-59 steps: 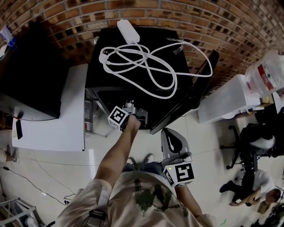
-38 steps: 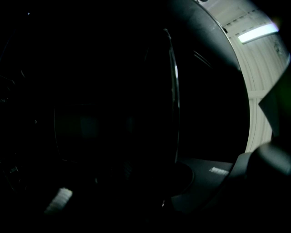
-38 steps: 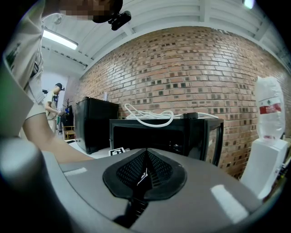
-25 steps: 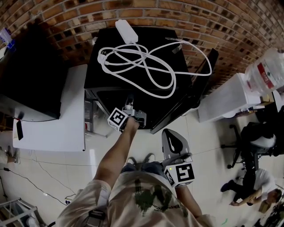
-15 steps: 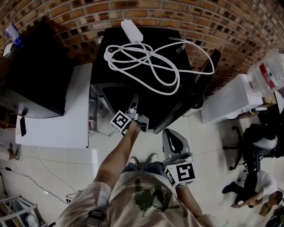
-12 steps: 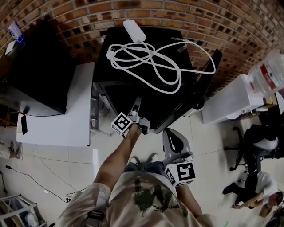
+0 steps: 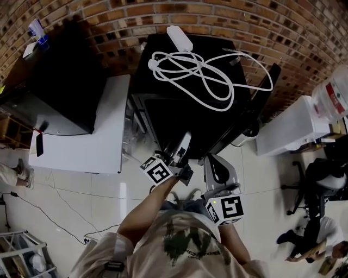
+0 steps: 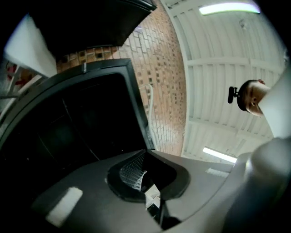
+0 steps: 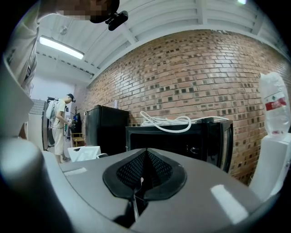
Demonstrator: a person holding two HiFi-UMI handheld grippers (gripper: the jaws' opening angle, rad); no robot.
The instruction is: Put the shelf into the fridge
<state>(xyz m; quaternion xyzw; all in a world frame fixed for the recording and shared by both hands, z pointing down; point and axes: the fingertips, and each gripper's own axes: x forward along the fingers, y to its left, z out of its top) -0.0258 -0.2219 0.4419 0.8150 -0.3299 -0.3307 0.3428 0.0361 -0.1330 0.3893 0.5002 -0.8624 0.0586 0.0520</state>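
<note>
Fridge (image 7: 179, 122): black, set against the brick wall (image 7: 228, 16); its front stood open and the inside was dark.
Door (image 7: 261, 95): swung out to the right in the head view.
Top: carried a looped white cable (image 7: 182, 62) and a white block (image 7: 180, 38) at the back edge.
Shelf: could not be made out in any view, as the fridge's inside was too dark; neither gripper held it.
Left gripper (image 7: 185, 142): hung just in front of the fridge's opening, tilted upward. Its 2 jaws had just been closing and met, with nothing between them.
Right gripper (image 9: 144, 152): sat lower and nearer the person, to the right of the left one, aimed at the fridge's front. Its jaws were together, with nothing between them.
Table (image 7: 81, 146): white, just left of the fridge, with a black cabinet (image 7: 60, 81) behind it.
Bottle (image 7: 337, 89): large and clear with a red label, stood on a white stand (image 7: 288, 125) right of the door.
Person (image 9: 59, 123): a 2nd one stood far off at the left of the right gripper view.
</note>
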